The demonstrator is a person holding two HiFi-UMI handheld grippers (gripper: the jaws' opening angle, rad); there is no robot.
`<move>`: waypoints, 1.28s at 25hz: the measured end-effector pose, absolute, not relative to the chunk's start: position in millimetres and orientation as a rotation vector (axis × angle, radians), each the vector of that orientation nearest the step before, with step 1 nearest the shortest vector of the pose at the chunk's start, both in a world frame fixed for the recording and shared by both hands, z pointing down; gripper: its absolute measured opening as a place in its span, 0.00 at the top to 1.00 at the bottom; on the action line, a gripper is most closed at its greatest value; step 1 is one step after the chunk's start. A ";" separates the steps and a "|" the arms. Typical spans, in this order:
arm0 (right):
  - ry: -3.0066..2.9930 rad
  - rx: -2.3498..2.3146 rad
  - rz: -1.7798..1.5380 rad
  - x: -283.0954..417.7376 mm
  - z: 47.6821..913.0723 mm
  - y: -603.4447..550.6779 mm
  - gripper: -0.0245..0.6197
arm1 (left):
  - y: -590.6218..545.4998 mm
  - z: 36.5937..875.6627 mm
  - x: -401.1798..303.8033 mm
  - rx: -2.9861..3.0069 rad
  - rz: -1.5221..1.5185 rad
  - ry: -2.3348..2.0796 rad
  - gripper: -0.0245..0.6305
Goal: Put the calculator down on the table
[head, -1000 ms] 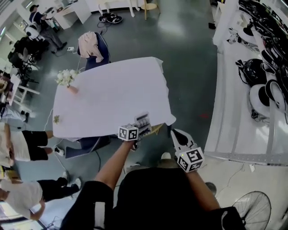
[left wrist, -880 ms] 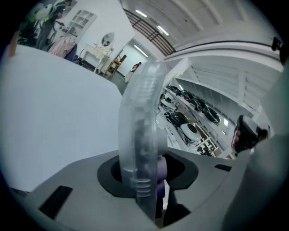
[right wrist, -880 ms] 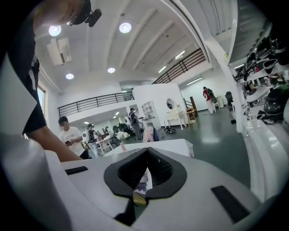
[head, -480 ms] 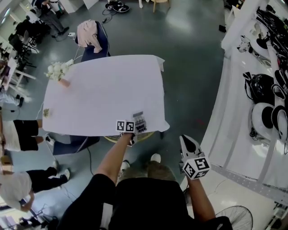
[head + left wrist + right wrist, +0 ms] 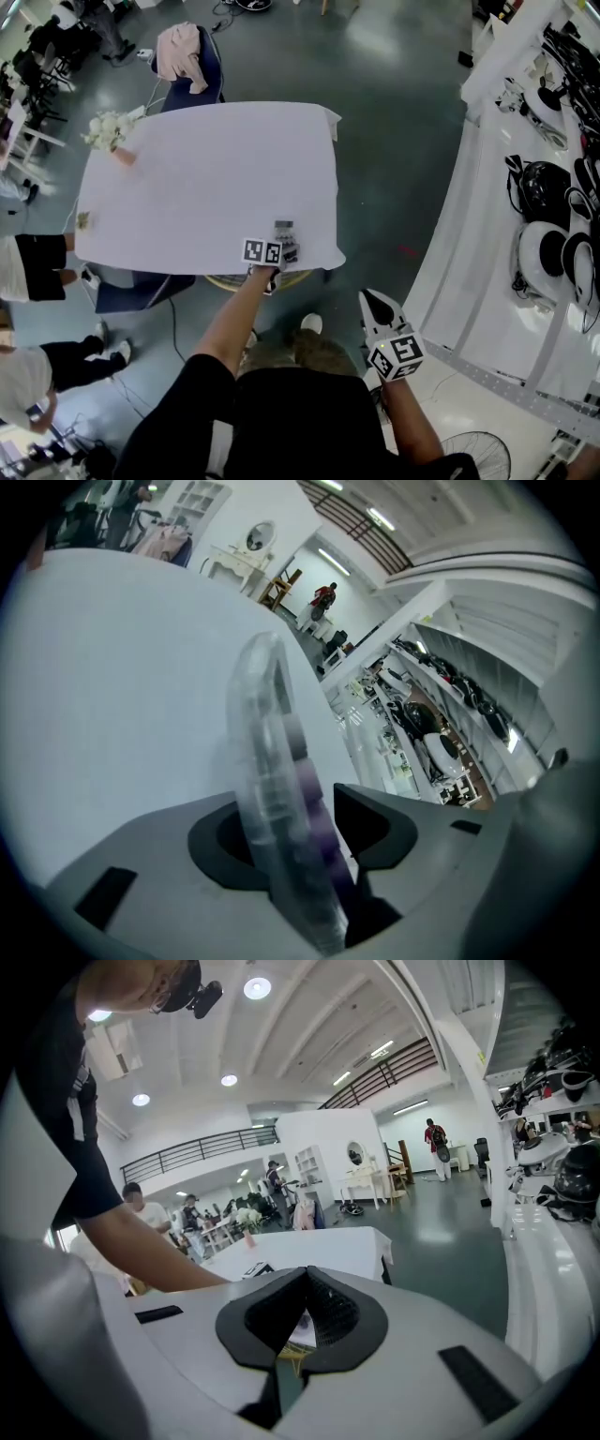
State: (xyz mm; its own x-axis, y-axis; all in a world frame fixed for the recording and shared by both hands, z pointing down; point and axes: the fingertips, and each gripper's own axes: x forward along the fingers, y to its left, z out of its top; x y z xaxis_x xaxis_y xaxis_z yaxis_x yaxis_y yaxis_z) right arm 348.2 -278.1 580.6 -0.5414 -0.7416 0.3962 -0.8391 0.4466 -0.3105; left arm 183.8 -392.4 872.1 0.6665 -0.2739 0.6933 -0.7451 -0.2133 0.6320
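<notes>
The calculator point(image 5: 285, 241) is at the near right corner of the white table point(image 5: 206, 178), down at the cloth, just ahead of my left gripper point(image 5: 278, 253). In the left gripper view the calculator point(image 5: 274, 789) stands edge-on between the jaws, its clear case against the left pad and its purple keys facing the right one. The jaws are opening, and a dark gap shows beside the right pad point(image 5: 375, 822). My right gripper point(image 5: 378, 305) hangs off the table over the floor, to the right of my body. Its tips point(image 5: 305, 1274) meet, with nothing held.
A vase of white flowers point(image 5: 111, 131) stands at the table's far left corner. A chair with a pink garment point(image 5: 187, 52) is behind the table. People point(image 5: 28, 272) stand at the left. White shelving with helmets point(image 5: 553, 262) runs along the right.
My left gripper has come down with the calculator onto the table's near right corner. My right gripper has sunk a little and stayed off the table.
</notes>
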 end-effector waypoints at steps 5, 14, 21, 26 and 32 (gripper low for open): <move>-2.504 1.368 0.703 335.3 576.4 -276.9 0.96 | -402.5 866.7 170.5 1.805 0.566 -0.953 0.53; -2.512 1.381 0.680 317.4 566.1 -267.1 0.96 | -400.1 858.5 128.5 1.791 0.556 -1.057 0.50; -2.519 1.411 0.650 291.1 551.0 -258.5 0.96 | -382.9 822.9 102.2 1.880 0.513 -1.042 0.49; -2.540 1.449 0.587 266.0 524.2 -254.5 0.96 | -337.9 725.0 93.8 2.114 0.399 -0.963 0.49; -2.566 1.511 0.532 233.0 492.5 -243.2 0.96 | -265.7 581.0 57.5 2.374 0.178 -1.015 0.49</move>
State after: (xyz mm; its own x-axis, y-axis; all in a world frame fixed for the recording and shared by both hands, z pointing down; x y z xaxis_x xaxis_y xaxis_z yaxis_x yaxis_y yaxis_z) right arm 233.0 -243.2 492.5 -0.4956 -0.8242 0.2739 -0.8652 0.4406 -0.2394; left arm 57.5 -265.7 581.0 0.7065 -0.6297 0.3230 -0.7021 -0.5660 0.4321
